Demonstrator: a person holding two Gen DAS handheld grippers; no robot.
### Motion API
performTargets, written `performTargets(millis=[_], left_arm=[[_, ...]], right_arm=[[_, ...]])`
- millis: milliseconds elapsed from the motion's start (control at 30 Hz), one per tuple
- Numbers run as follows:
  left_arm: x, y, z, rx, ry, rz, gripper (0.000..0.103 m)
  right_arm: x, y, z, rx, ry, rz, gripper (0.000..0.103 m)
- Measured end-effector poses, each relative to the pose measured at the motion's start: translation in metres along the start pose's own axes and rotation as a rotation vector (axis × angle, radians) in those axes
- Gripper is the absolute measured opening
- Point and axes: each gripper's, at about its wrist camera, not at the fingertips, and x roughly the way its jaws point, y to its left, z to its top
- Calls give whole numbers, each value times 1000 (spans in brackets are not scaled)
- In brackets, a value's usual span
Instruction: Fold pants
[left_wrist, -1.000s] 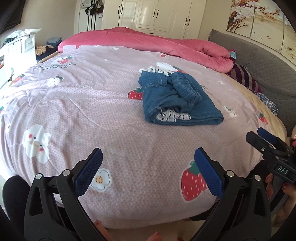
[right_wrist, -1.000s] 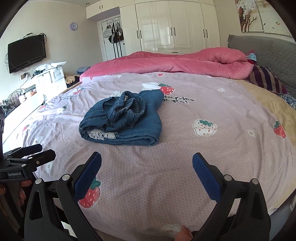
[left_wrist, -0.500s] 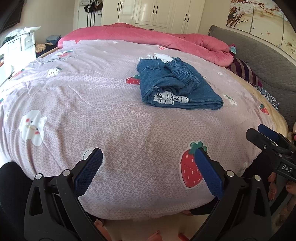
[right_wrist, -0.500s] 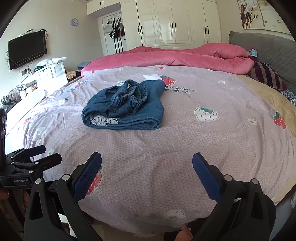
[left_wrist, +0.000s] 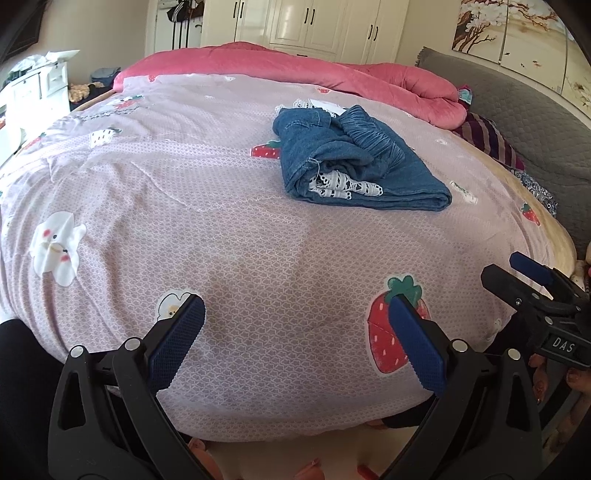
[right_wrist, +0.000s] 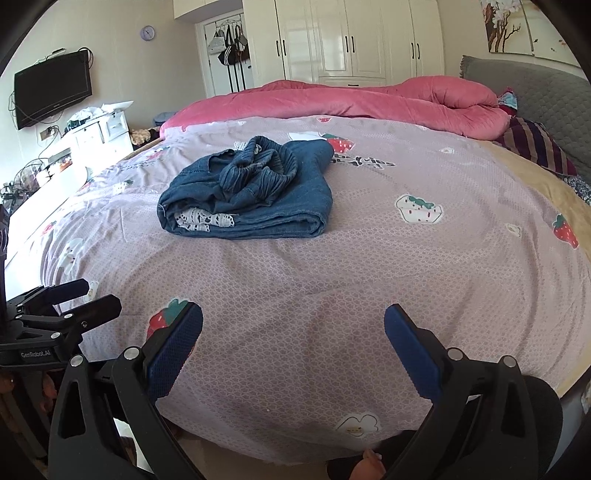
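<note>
A: Where are we in the fold?

B: I'd judge it close to finished. The blue denim pants with a white lace trim (left_wrist: 354, 164) lie as a compact bundle on the round bed with a lilac strawberry-print sheet (left_wrist: 229, 236), somewhat toward the far half. The gathered waistband sits bunched on top, so it is not a flat packet.

A: And the hand-held grippers?

B: The left hand-held gripper (left_wrist: 293, 334) hangs over the near edge of the bed with its blue pads spread wide and nothing between them. The right hand-held gripper (right_wrist: 293, 336) is the same: jaws wide apart, empty. Both are well apart from the pants.

A: So what would the next move call for?

B: If anything, reaching across the sheet to flatten the bunched waistband or square the bundle's edges. Soft denim like that should shift easily, so I'd expect a light, low pinch to be enough.

A: The room?

B: A rolled pink quilt (right_wrist: 332, 101) lies along the far side, a grey padded headboard (right_wrist: 535, 92) to the right, white wardrobe doors (right_wrist: 351, 37) behind, and a wall-mounted black television (right_wrist: 51, 92) on the left.
</note>
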Motion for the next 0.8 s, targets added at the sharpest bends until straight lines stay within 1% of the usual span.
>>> performTargets(millis=[333,800], left_arm=[[1,-1,0,7,-11,-3,93],[0,-4,1,12,-21,4,93]], right_arm=[[8,0,-4,1,9,-3,98],[9,-1,-4,2,8,-5,98]])
